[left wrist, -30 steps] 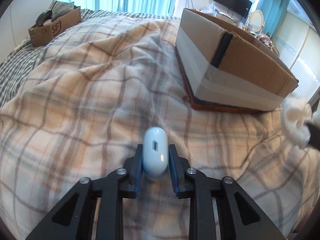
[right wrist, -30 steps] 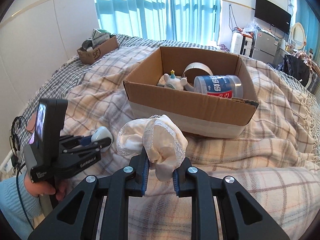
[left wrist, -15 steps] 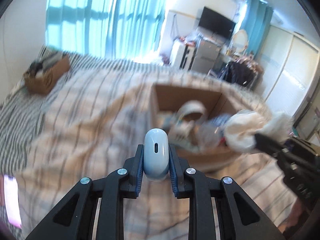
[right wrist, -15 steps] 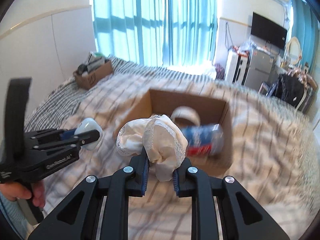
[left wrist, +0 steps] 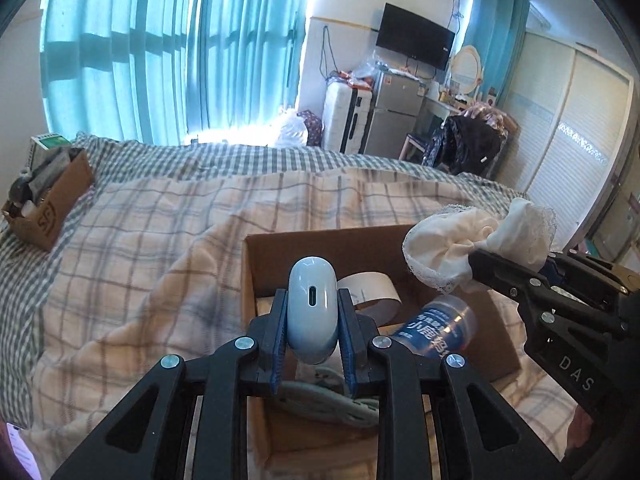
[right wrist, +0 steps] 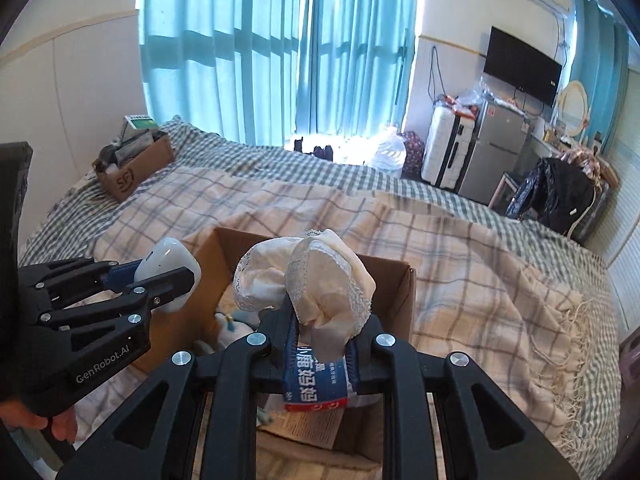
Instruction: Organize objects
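My left gripper [left wrist: 312, 320] is shut on a pale blue earbud case [left wrist: 312, 308], held in the air over the open cardboard box [left wrist: 256, 280]. The same case [right wrist: 168, 272] shows at the left of the right wrist view, over the box's left wall. My right gripper [right wrist: 322, 340] is shut on a bunched white lace-trimmed cloth [right wrist: 316, 280], also above the box [right wrist: 400, 292]. Inside the box lie a clear jar with a blue label [left wrist: 440, 328], a roll of white tape [left wrist: 372, 288] and a small white toy [right wrist: 228, 328], partly hidden.
The box rests on a plaid blanket [left wrist: 140, 260] covering a bed. A smaller cardboard box full of items [right wrist: 132, 168] stands at the bed's far left corner. Beyond the bed are blue curtains, a suitcase, a fridge [right wrist: 492, 148] and a wall television. A hand [right wrist: 60, 428] holds the left gripper.
Both grippers rose and moved forward from beside the box to over its opening, still holding the earbud case and the cloth. The box's inside now shows in the left wrist view.
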Demonstrator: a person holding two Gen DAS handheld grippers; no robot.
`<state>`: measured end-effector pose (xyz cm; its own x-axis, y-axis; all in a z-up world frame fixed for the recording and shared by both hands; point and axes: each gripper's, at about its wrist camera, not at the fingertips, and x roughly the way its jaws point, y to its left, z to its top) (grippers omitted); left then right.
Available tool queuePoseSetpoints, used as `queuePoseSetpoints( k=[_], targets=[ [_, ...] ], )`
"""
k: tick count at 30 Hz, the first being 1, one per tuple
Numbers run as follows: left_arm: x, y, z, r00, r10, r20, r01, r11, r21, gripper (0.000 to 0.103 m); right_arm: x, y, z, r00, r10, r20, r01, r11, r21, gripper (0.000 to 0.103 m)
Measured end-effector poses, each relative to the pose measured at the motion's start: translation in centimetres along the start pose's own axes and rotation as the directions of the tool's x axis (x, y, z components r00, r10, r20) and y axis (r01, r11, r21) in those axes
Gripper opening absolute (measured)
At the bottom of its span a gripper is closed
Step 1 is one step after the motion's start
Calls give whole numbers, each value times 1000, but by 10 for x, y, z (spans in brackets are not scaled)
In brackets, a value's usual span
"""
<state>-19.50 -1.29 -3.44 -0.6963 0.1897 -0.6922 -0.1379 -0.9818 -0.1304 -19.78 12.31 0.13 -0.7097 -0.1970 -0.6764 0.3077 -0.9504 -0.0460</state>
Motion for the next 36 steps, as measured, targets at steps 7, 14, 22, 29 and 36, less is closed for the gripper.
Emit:
queuePoseSetpoints(
  k=[7, 14, 22, 29, 36],
  targets=[
    [39, -9, -6, 999, 10, -46, -10, 1000, 10, 23, 36, -15, -7, 1000, 5, -25, -4, 999, 43, 20],
    [38, -16, -4, 998, 23, -57, -22, 1000, 19, 36, 30, -33, -8, 1000, 17, 17, -19, 992, 126, 64],
    [-29, -32, 10, 997, 35, 63, -40, 997, 69, 80, -31, -33, 8, 997, -18, 79, 8, 992, 129, 74],
    [-115, -37, 23, 975, 58, 215, -74, 995, 69, 103, -123, -22, 23, 981, -59, 186, 44, 995, 88, 91],
    [-168, -45, 11, 952, 58, 300, -89, 992, 89, 103, -199, -17, 11, 956, -109, 272, 94, 993, 70, 103]
  ],
)
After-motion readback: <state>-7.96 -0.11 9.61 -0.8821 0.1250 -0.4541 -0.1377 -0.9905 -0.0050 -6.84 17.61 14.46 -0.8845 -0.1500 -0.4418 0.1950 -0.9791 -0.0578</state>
